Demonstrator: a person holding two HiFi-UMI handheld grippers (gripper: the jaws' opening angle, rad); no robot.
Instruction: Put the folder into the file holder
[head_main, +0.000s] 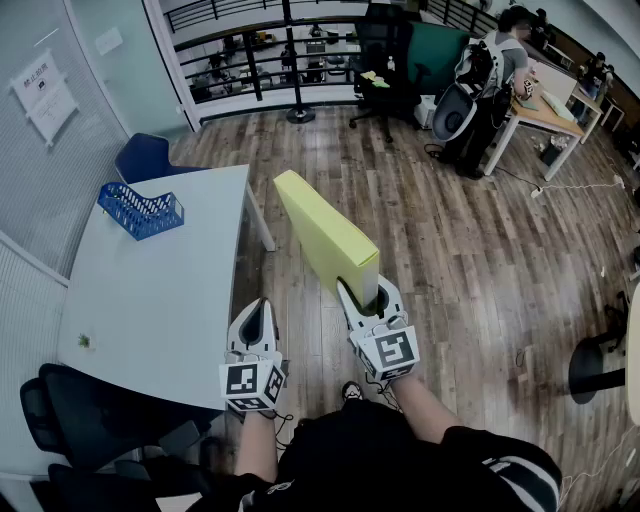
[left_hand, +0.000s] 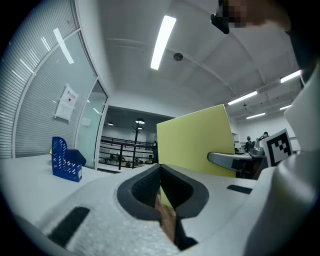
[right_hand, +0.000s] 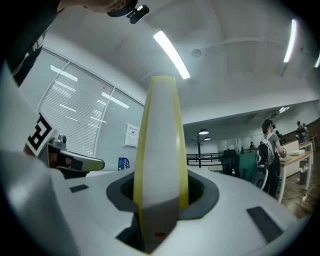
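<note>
Right tool (head_main: 368, 297) is clamped on the yellow folder (head_main: 325, 235) (left tool (head_main: 257, 308) closed, empty), well right of the file holder (head_main: 140, 211).

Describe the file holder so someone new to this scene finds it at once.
Start at the white table on the left of the head view. Near its far corner stands the file holder, blue plastic with perforated walls. The blue chair behind it is solid and off the table.

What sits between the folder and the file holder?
Only bare table top and a strip of wood floor separate the folder and the file holder, in the head view.
</note>
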